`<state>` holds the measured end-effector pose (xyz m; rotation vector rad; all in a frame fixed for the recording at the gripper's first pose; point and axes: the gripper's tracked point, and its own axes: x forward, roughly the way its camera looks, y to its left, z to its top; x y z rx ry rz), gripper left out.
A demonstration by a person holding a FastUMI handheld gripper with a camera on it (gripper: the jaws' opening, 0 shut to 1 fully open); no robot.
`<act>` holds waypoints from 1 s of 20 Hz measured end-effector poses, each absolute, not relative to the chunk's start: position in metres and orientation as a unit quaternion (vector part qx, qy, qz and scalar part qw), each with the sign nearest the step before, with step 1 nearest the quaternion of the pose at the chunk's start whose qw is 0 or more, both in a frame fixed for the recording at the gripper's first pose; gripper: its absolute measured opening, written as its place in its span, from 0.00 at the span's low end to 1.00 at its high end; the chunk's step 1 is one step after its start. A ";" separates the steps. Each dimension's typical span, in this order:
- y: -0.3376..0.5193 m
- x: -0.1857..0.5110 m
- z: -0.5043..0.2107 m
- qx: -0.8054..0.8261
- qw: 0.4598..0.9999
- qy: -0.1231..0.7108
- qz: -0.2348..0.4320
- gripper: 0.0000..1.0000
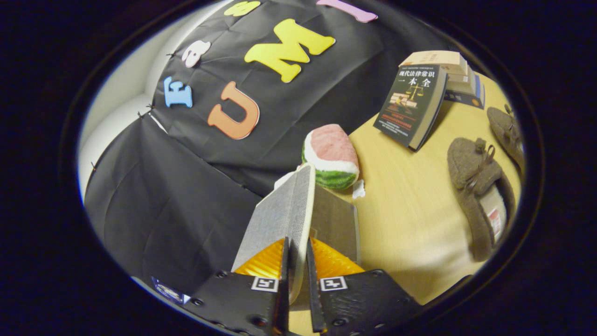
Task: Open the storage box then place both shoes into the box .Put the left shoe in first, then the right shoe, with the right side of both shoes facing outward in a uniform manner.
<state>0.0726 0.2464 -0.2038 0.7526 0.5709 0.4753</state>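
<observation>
My gripper (297,254) is shut on the grey fabric lid (280,210) of the storage box, pinching its pale edge between both fingers. The lid stands lifted, edge-on to me. Just behind it shows a grey wall of the storage box (335,221); the box's inside is hidden. Two brown felt shoes lie on the wooden table to the right of the fingers: the nearer shoe (475,191) shows its pale insole and a bow, and the farther shoe (506,128) lies beyond it by the table's edge.
A plush watermelon slice (332,156) sits just beyond the lid against the black cloth wall. A dark book (413,105) leans on a stack of books (450,67) at the back. Bare tabletop (406,205) lies between box and shoes.
</observation>
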 end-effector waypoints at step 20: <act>0.401 0.052 -0.026 0.181 0.909 0.155 0.343 0.05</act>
